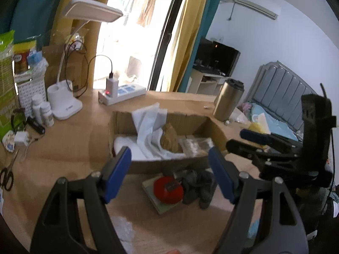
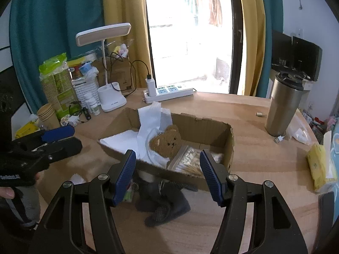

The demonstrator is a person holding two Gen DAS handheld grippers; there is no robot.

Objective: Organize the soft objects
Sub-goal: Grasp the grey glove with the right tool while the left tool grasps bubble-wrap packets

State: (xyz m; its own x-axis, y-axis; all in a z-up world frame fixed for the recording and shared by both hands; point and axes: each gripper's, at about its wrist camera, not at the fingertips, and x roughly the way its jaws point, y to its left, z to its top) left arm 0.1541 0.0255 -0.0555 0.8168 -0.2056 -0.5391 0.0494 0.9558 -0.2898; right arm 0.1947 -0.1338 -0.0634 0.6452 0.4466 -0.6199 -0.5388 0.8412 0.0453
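Left gripper [image 1: 169, 169] nearest the lens, jaws spread wide, nothing between the blue pads [image 1: 118, 174]. Right gripper [image 2: 167, 174] same: jaws wide apart, empty. Landmark is the cardboard box [image 2: 229, 148] mid-desk. Both grippers hover over the box's near side, above the desk [image 2: 254, 182], touching nothing. Dark grey socks [image 2: 165, 203] lie in a heap on the desk just outside the box's near wall, one end against it in the right wrist view. Beside the socks, also in front of the box, a red round thing [image 1: 168, 190] sits on a flat greenish pad [image 1: 161, 206]; blurred, can't tell what either is. Inside the box: white cloth [image 2: 148, 127] draped up over the far-left wall, brown knitted bear-face piece [image 2: 166, 141] lying on that cloth mid-box, and a clear-wrapped packet [image 2: 187, 158] to the bear's right against the near wall. Behind the box: white power strip [image 2: 169, 92] with a charger plugged in. Behind-left of the box: white desk lamp [image 2: 111, 99], small white bottles [image 2: 93, 105], stack of paper cups [image 2: 47, 114]. Right of the box, well apart: steel tumbler [image 2: 284, 108], upright. Further right of the box near the desk edge: yellow tissue pack [image 2: 320, 167].
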